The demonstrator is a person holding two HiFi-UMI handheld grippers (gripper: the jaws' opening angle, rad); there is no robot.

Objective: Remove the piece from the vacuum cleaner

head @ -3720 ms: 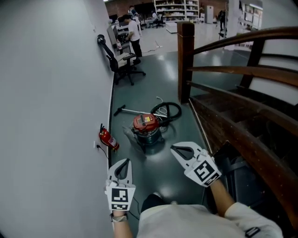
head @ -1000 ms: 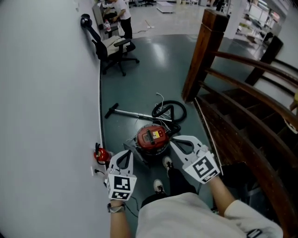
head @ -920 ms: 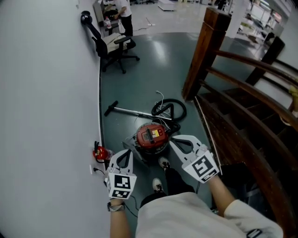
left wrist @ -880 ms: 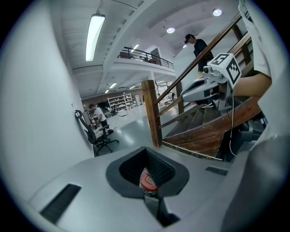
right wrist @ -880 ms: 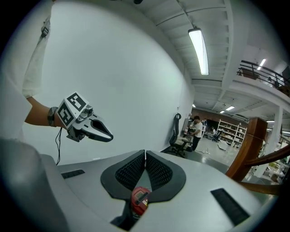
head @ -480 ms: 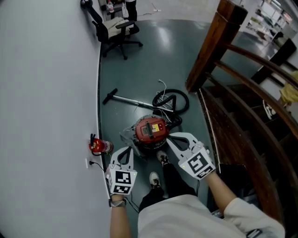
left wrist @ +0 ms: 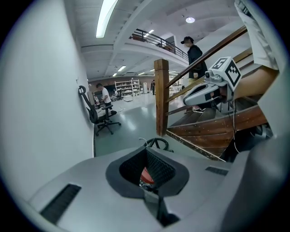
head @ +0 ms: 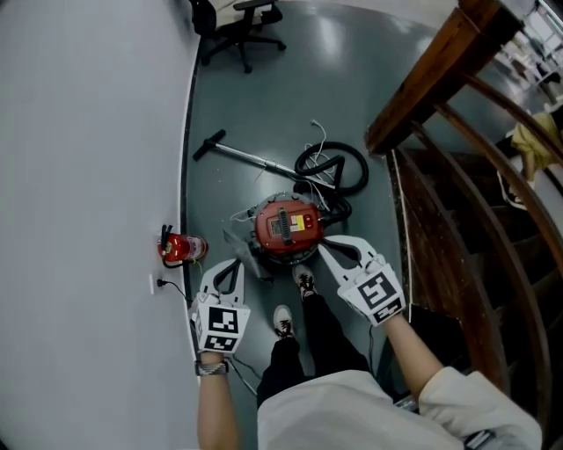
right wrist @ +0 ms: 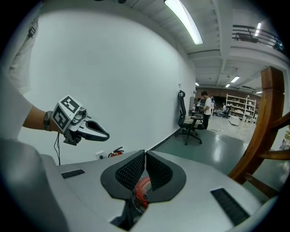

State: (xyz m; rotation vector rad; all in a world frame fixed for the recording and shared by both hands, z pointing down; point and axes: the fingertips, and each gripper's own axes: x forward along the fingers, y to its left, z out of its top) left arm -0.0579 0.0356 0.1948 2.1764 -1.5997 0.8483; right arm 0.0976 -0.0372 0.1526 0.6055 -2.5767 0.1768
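The vacuum cleaner (head: 286, 225) is a round canister with a red top, standing on the grey-green floor. Its black hose (head: 332, 167) coils behind it, and a metal wand (head: 247, 156) lies to the far left. My left gripper (head: 232, 264) hangs shut and empty just left of the canister. The right gripper (head: 325, 250), also shut and empty, is at the canister's near right edge. In the left gripper view the red top (left wrist: 146, 174) shows through the gap behind the shut jaws. The right gripper view shows the canister (right wrist: 142, 188) the same way.
A red fire extinguisher (head: 176, 248) stands by the white wall at left. A wooden staircase rail (head: 440, 61) runs along the right. An office chair (head: 237, 18) stands far back. My shoes (head: 281, 321) are just short of the canister. Another person (left wrist: 195, 52) is on the stairs.
I have walked up to the vacuum cleaner and the view has tipped down. Both grippers, still shut, now sit close beside the canister instead of well short of it.
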